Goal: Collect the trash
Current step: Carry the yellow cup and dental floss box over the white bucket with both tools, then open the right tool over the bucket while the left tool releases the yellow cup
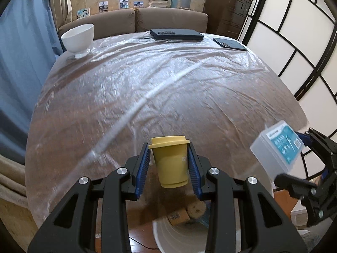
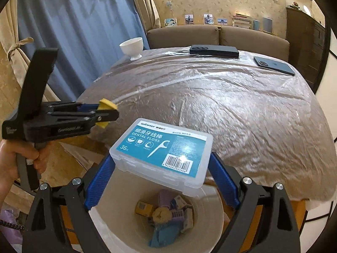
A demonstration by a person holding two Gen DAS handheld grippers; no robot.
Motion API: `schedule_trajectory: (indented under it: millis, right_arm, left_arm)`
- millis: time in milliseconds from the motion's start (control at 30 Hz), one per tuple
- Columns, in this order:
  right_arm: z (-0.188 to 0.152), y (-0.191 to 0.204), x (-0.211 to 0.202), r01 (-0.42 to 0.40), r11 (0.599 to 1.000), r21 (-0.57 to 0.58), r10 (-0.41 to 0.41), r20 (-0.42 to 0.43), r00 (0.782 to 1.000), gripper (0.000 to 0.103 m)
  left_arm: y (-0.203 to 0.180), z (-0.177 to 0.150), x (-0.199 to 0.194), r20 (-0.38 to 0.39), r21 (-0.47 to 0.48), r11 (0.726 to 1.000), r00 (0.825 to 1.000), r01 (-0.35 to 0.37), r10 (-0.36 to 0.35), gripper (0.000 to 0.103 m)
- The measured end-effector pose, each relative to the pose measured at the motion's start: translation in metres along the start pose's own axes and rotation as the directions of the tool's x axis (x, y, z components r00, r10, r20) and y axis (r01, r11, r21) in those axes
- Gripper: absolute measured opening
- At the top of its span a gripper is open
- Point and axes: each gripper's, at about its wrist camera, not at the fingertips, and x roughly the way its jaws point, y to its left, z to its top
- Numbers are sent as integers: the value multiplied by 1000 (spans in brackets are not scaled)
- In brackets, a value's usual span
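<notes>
My left gripper (image 1: 169,163) is shut on a yellow lidded cup (image 1: 170,161) and holds it upright in the air at the table's near edge. The cup also shows in the right wrist view (image 2: 106,110), held by the left gripper (image 2: 105,113). My right gripper (image 2: 162,176) is shut on a clear dental floss box (image 2: 162,156) with a teal label, above a white trash bin (image 2: 118,221) that holds several pieces of trash. The box (image 1: 278,147) and the bin (image 1: 179,236) also show in the left wrist view.
The table (image 1: 147,88) is covered with wrinkled clear plastic film. At its far side stand a white bowl (image 1: 78,38), a dark flat case (image 1: 175,34) and a phone (image 1: 229,43). A brown sofa (image 1: 168,20) and a blue curtain (image 2: 80,31) lie beyond.
</notes>
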Motion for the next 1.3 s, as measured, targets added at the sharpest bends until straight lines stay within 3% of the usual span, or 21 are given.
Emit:
schedule_trajectory:
  millis: [800, 1300]
  right_arm:
    - [-51, -20, -26, 65, 997, -31, -67, -93, 993, 88]
    - [-79, -31, -18, 50, 998, -42, -56, -173, 983, 88]
  left_arm:
    - [-52, -58, -14, -50, 7, 1000, 999, 3, -3, 37]
    - [-76, -82, -1, -93, -3, 1000, 996, -3, 2, 37]
